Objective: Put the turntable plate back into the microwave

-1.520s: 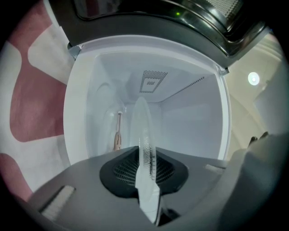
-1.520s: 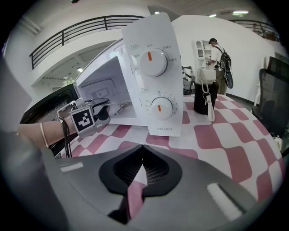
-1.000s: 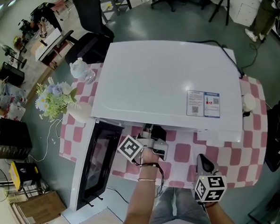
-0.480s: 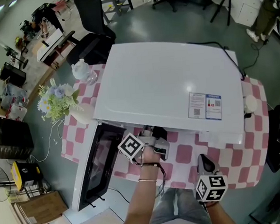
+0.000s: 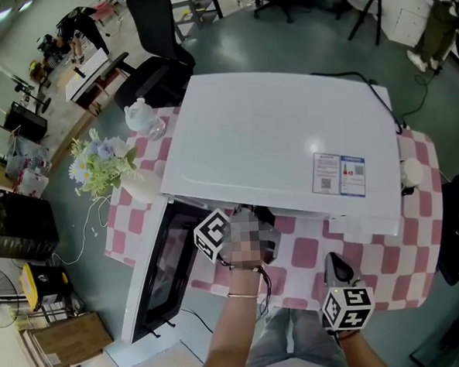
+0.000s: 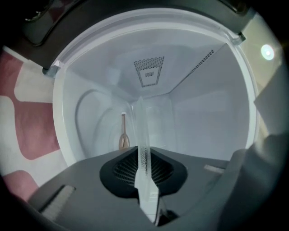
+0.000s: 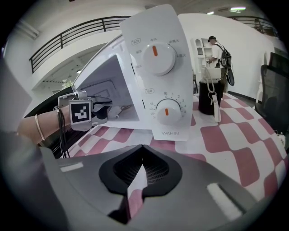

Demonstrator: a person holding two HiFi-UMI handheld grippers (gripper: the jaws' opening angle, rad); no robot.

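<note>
Microwave [image 5: 278, 149] stands on pink-checked tablecloth [image 5: 373, 257] over grey floor [image 5: 283, 37].

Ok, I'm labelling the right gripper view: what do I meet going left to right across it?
Bracelet → left gripper, its jaws closing on the glass turntable plate → microwave control panel → dark container on the checked cloth.

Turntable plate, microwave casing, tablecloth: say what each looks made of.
Turntable plate: probably glass, clear and glossy; seen edge-on, the white cavity shows through it.
Microwave casing: white, smooth, faintly shiny, likely painted sheet metal; plastic can't be ruled out.
Tablecloth: pink-and-white check, matte; cloth or vinyl, can't tell.
</note>
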